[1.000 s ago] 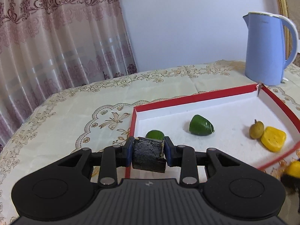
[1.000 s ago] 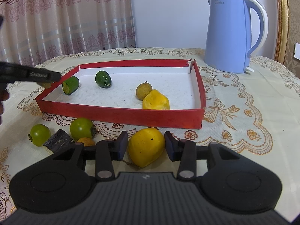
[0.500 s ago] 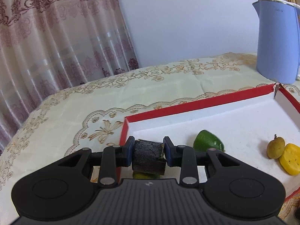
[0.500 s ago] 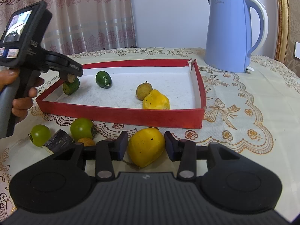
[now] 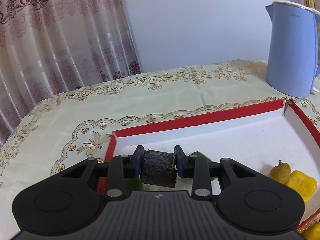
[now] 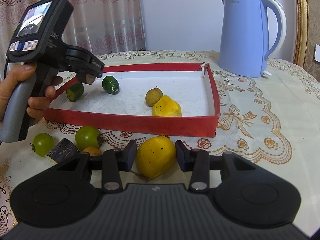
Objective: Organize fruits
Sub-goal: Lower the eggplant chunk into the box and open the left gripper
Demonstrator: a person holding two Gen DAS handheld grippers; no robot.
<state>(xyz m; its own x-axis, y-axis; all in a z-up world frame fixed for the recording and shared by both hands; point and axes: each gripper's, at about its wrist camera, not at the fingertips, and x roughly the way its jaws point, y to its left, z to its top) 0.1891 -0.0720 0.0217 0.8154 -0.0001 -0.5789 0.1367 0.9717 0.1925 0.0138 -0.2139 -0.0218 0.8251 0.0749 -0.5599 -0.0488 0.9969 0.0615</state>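
Left gripper (image 5: 158, 161): blue pads clamped on both sides of a dark, almost black, rough-skinned cut chunk of fruit (image 5: 158, 168). The chunk hangs above the near-left corner of the shallow red cardboard tray with a white lining (image 5: 200, 118), clear of the floor. In the right wrist view a person's hand (image 6: 22, 92) holds this gripper (image 6: 88, 78) by its grey handle over the tray's left wall.

Tray contents (right wrist view): a green cut cylinder of fruit with a yellowish face (image 6: 75, 91) just below the held chunk; a dark green oval fruit (image 6: 110, 84) near it; a small brownish-yellow round fruit (image 6: 153, 96) touching a yellow lumpy fruit (image 6: 167, 106) close to the front wall.

Right gripper (image 6: 156, 157): low over the cream embroidered tablecloth (image 6: 260, 104), in front of the tray. A large yellow pear-shaped fruit (image 6: 156, 159) lies between its jaws. A narrow gap shows at each pad, so no grip; jaws parted around the fruit.

Outside the tray, left of the right gripper: two green tomato-like fruits (image 6: 88, 137) (image 6: 43, 144), a second dark chunk (image 6: 63, 152) and a small orange fruit (image 6: 92, 151), clustered together.

A light blue electric kettle (image 6: 248, 36) stands behind the tray's far-right corner.
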